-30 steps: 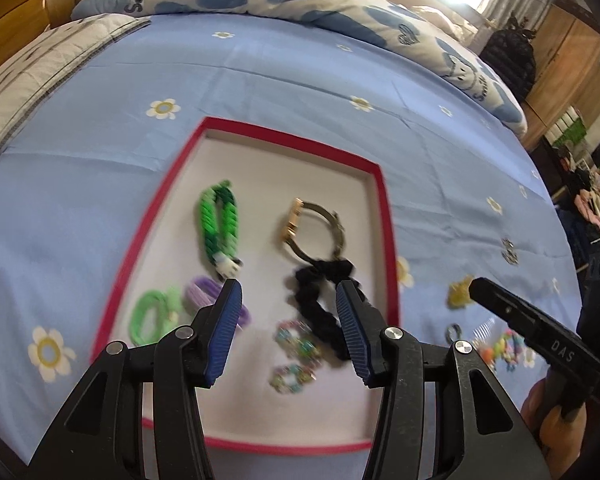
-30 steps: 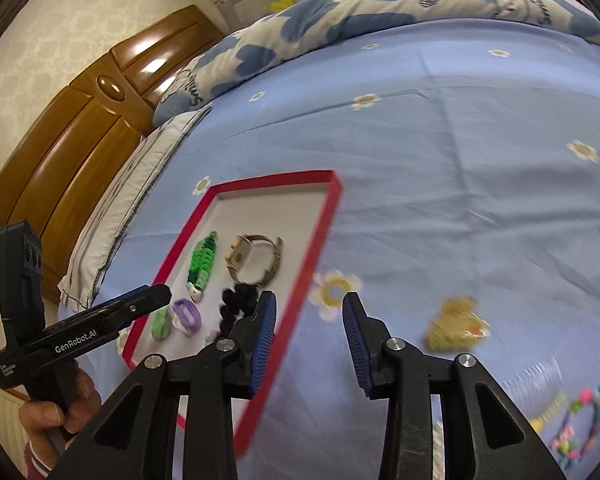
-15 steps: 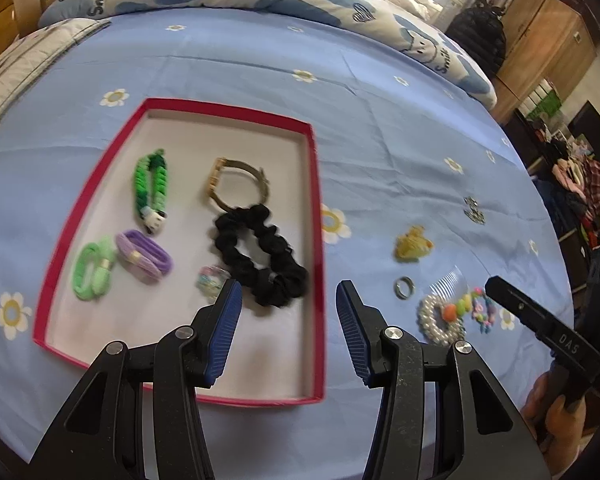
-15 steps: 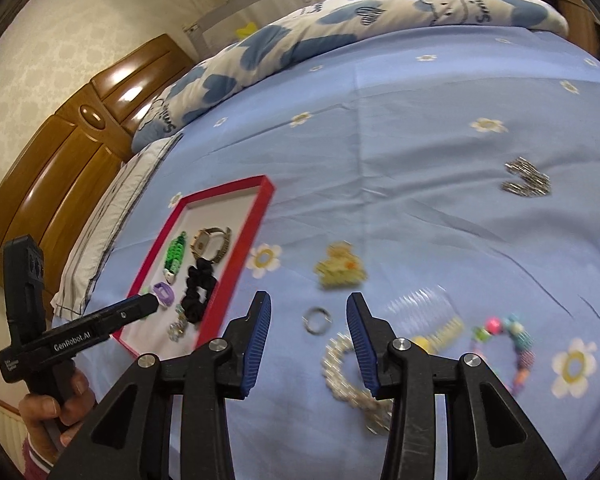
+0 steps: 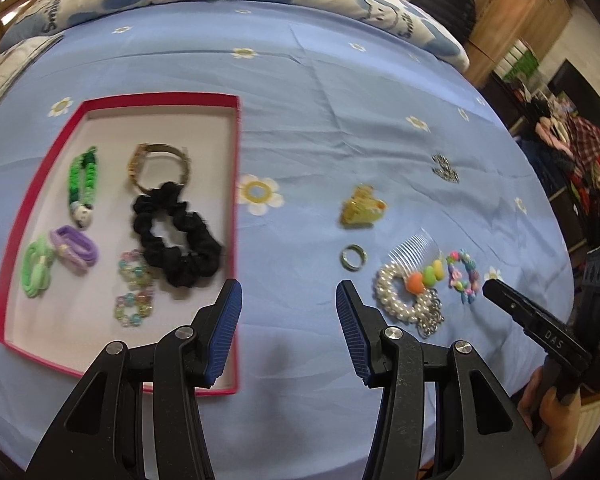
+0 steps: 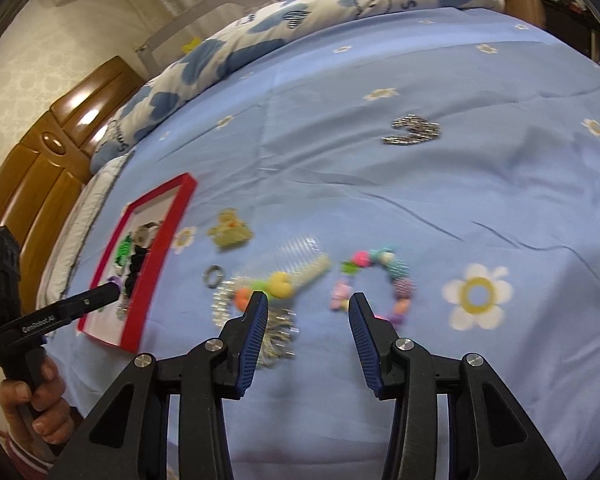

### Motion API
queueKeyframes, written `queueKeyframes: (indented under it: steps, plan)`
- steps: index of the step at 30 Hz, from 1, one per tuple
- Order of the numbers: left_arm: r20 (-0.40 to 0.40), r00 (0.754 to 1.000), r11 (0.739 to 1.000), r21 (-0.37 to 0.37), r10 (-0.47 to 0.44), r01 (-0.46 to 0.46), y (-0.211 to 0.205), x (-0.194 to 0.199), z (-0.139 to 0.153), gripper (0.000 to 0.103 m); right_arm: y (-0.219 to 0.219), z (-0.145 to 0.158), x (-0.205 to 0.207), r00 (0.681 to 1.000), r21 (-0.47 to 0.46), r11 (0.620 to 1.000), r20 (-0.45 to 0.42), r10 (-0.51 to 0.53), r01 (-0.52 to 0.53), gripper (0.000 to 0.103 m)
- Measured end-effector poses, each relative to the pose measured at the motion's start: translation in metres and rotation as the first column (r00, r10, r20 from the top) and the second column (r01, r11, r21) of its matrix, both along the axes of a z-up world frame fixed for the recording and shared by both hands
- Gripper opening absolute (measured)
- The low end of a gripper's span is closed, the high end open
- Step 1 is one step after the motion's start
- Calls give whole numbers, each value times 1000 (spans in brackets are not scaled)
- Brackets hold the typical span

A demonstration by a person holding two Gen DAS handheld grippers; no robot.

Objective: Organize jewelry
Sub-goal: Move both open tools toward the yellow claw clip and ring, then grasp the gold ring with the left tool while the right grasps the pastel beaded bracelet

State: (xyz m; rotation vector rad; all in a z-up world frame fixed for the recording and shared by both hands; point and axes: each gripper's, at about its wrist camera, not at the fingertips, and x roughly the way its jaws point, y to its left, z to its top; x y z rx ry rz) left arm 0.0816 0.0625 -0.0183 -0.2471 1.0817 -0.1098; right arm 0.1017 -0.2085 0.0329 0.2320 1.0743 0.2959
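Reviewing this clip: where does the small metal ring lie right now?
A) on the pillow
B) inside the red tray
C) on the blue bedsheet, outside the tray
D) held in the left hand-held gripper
C: the small metal ring lies flat on the blue bedsheet, right of the red tray and just below the yellow hair clip; both hand-held grippers are open and empty.

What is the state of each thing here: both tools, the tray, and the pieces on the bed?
left tool: open, empty
right tool: open, empty
red tray: on the bed, partly filled
black scrunchie: inside the tray
watch: inside the tray
ring: loose on the sheet
yellow clip: loose on the sheet
pearl bracelet: loose on the sheet
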Motion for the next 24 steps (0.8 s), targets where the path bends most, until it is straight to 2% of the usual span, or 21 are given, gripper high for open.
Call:
queueKeyframes:
  steps: [7,11,21,24]
  plan:
    - [-22,998,998,23,-58,59,-29,18,-13,48,-15,-12,3,1000,-46,999,-9,-26,25,45]
    - [-36,996,996,32,-85,86,-40,31,-22,48,-17,-16,5,1000,-86,996,-4,-21,21,50]
    - [-85,989,990,54,-123,128,-62,54,-51,48,-19,-30,13,1000,-82,997,-17,-11,9,50]
    - [-86,988,987,85,-130,138,-67,57,-55,47,-15,-33,14,1000,-91,996,-12,0,-1,50]
